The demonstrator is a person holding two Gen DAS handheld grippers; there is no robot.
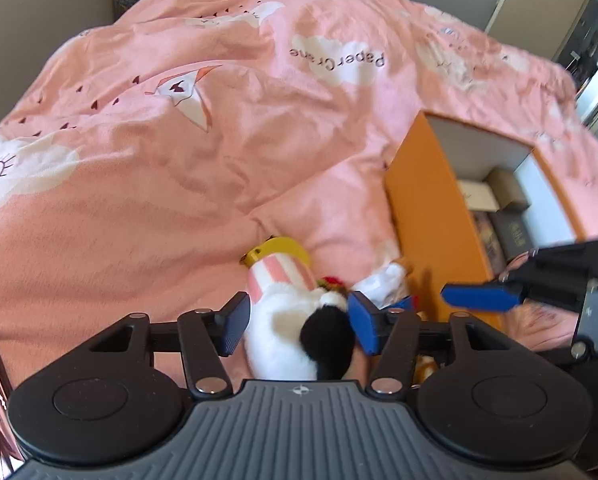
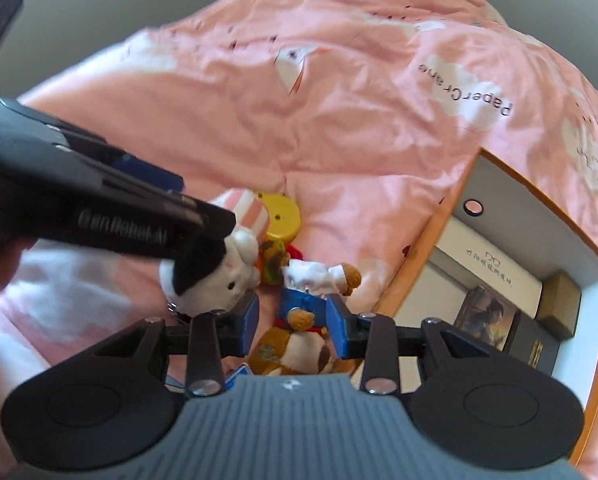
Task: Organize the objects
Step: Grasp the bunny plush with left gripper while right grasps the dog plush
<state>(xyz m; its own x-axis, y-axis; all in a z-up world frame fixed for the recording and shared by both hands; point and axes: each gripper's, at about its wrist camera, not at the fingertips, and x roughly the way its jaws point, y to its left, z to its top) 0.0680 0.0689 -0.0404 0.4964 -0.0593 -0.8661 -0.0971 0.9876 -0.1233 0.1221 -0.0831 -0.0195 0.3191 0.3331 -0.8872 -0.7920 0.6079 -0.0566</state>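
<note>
Left wrist view, left gripper (image 1: 299, 322) standing open astride white-and-black plush rabbit (image 1: 295, 332) lying on pink duvet (image 1: 179, 168), pads not pressing, orange box (image 1: 427, 208) just right, right wrist view, right gripper (image 2: 293, 326) pinching brown plush dog (image 2: 299, 348) beside that box (image 2: 419, 264).
</note>
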